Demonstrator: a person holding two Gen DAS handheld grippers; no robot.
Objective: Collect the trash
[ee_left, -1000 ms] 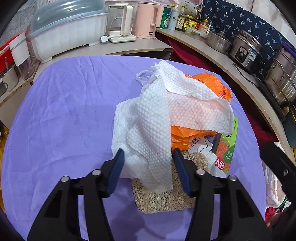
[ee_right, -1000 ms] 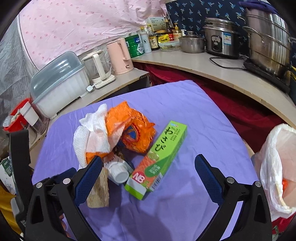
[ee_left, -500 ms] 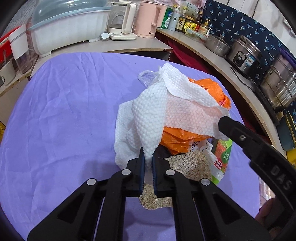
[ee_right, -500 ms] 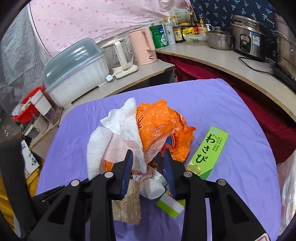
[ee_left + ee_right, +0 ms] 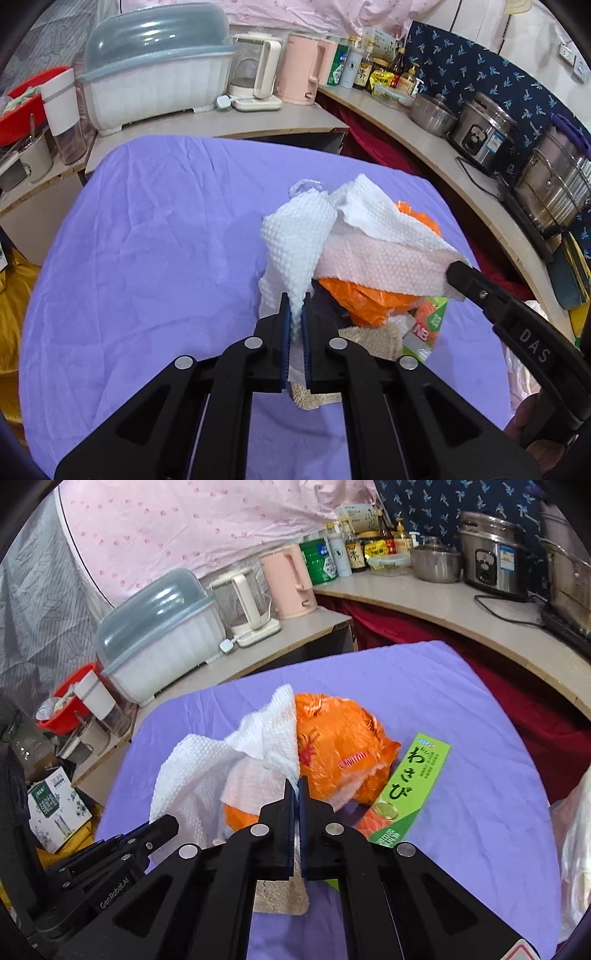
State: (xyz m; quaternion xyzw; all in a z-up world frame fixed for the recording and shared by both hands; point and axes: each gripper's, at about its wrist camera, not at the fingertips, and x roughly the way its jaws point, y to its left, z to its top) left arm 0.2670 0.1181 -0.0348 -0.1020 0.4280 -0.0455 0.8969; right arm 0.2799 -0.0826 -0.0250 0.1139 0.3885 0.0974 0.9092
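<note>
The left gripper [image 5: 294, 317] is closed down to a narrow slit, with a hanging corner of the white paper towel [image 5: 306, 236] pinched between its blue pads. The towel rises ahead of the fingertips and drapes rightward over the orange plastic bag [image 5: 365, 299], which sits just beyond and to the right of the tips. The right gripper [image 5: 297, 794] is likewise closed to a narrow slit; the lower edge of the same paper towel [image 5: 207, 775] runs down into its fingertips and is clamped there, at the seam where the towel meets the orange bag [image 5: 332, 746]. In the left wrist view the right gripper's black finger [image 5: 476, 284] meets the far right edge of the towel. In the right wrist view the left gripper's body [image 5: 122, 849] lies low to the left, with the towel hanging toward it. A tan scouring pad [image 5: 280, 897] lies beneath the right gripper's fingers, flat on the purple tablecloth [image 5: 461, 709]. A green wasabi box [image 5: 410, 790] lies just right of the right gripper's tips, its near end touching the orange bag. A pale plastic bag [image 5: 576, 834] occupies the far right edge of the right wrist view, well apart from the pile. The counter [image 5: 229, 122] beyond the cloth carries a covered dish rack [image 5: 155, 74] and kettles.
</note>
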